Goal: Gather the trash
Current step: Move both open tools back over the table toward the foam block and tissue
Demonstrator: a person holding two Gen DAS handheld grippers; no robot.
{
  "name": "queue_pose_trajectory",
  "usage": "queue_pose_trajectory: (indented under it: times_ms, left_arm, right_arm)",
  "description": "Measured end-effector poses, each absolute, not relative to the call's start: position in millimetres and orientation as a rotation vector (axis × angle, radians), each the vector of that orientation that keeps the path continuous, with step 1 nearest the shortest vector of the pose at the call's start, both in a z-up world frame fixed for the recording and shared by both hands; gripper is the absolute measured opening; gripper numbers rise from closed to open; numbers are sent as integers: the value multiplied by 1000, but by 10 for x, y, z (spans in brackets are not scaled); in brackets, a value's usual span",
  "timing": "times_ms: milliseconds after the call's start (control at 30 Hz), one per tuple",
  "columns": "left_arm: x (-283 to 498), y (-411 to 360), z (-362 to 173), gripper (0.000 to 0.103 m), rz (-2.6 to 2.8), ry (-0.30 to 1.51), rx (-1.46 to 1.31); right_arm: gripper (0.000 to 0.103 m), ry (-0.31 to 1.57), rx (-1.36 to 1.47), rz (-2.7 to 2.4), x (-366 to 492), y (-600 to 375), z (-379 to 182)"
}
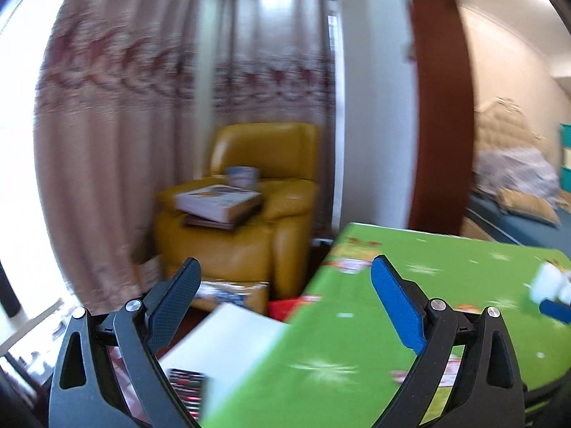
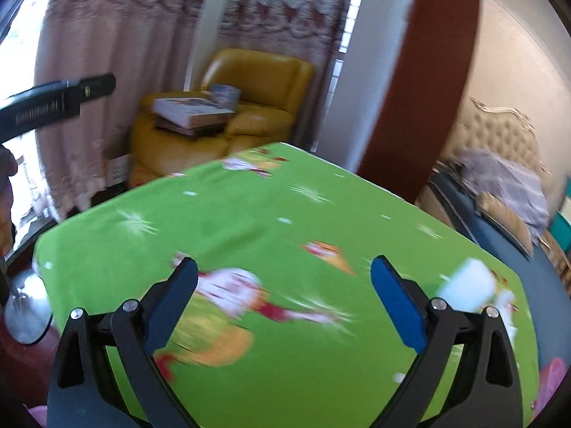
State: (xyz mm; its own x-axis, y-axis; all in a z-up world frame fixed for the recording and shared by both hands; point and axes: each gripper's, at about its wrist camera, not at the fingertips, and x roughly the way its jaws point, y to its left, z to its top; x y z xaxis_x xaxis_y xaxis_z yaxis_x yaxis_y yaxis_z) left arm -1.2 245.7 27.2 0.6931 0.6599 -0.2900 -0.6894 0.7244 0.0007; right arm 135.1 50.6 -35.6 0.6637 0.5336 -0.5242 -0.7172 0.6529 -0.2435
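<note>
Both views badly smeared. Left claw (image 1: 285,278) spread wide and empty, off the near-left corner of the green table (image 1: 446,260); right claw (image 2: 283,278) likewise spread and empty, above the table's middle. Likely trash: a pale crumpled scrap (image 2: 467,283) near the table's right edge, just right of the right claw's blue finger (image 2: 396,303). Risk from here: closing on cloth instead of scrap and dragging the cover, or nudging the light scrap over that right edge toward the bed (image 2: 499,228), given such blur and haste
</note>
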Motion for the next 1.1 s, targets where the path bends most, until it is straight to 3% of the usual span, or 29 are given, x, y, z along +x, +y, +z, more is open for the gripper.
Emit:
queue_pose_trajectory:
  times_ms: [400, 1100]
  left_arm:
    - [-704, 3220, 83, 90, 927, 282, -221]
    - [-351, 2969, -52, 90, 834, 331, -196]
  right_arm:
    - [94, 428, -493, 865, 920, 1341, -453]
    - [94, 472, -440, 799, 1169, 1053, -458]
